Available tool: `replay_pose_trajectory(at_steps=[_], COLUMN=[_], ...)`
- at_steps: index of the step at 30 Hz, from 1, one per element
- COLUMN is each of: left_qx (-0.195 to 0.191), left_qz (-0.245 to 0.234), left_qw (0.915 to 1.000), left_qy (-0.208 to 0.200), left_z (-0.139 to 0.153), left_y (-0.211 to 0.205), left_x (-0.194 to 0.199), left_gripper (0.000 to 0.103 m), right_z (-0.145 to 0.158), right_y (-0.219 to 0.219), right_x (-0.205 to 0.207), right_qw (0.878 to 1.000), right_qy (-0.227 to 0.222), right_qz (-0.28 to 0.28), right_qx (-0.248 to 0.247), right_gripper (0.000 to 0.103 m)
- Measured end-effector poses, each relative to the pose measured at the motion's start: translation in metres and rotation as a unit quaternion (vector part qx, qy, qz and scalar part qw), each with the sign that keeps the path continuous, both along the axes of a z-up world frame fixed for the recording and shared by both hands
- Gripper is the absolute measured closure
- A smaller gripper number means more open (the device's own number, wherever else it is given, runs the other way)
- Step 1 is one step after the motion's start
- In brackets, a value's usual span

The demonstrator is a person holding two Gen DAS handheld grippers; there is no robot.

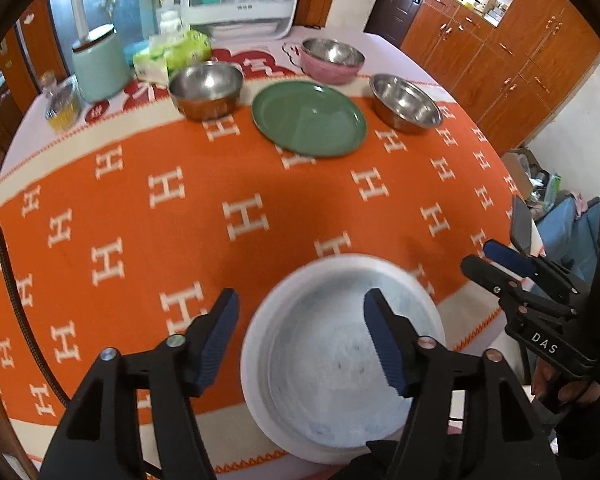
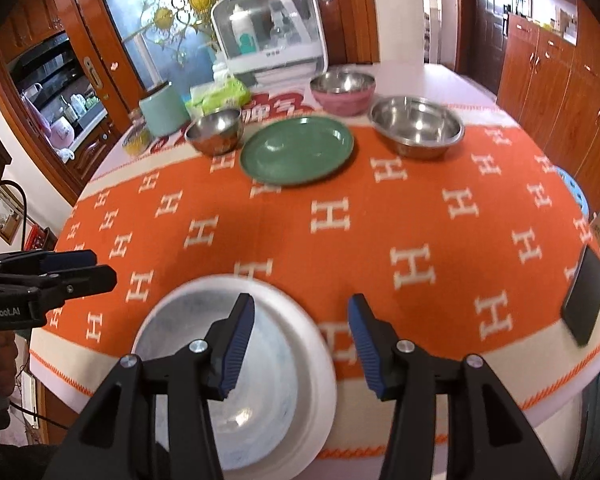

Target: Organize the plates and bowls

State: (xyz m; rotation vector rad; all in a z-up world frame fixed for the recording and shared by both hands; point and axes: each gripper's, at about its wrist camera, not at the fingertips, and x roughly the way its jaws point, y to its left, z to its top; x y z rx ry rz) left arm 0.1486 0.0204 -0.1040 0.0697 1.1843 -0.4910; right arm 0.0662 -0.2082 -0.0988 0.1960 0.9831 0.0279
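Black phone (image 2: 584, 296) lies near the white stacked plates (image 2: 316, 380); steel bowls (image 2: 417, 125) empty; left gripper (image 1: 300, 336) and right gripper (image 2: 301, 344) gape, holding nothing.

The orange cloth (image 2: 380, 232) lies bare mid-desk. Far side: steel bowls (image 2: 416, 126), green plate (image 2: 296, 150). Near edge: white dishes (image 2: 260, 380); phone (image 2: 584, 300) at right.

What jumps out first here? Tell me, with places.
The orange tablecloth with white H letters fills both views. At its near edge a white bowl sits nested in a white plate, both tongs open above them. At the far side a green plate lies between two steel bowls, a pink bowl behind it.
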Motion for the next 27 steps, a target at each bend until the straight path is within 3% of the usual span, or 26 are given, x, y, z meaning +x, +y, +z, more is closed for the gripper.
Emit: replay_pose_trajectory(at_steps=[13, 27], left_qx=[0.016, -0.005], left_qz=[0.024, 0.079], left_qw=[0.9994, 0.9968], left_qy=[-0.020, -0.002], left_z=[0.028, 0.005], left_y=[-0.031, -0.062], left_x=[0.062, 0.143], left_gripper=[0.028, 0.027], right_z=[0.020, 0.001], right_y=[-0.033, -0.065], right_x=[0.073, 0.147], right_qw=[0.999, 0.998], right_qy=[-0.037, -0.053], right_qz=[0.020, 0.021], right_qx=[-0.003, 0.032], right_gripper=[0.052, 0.052])
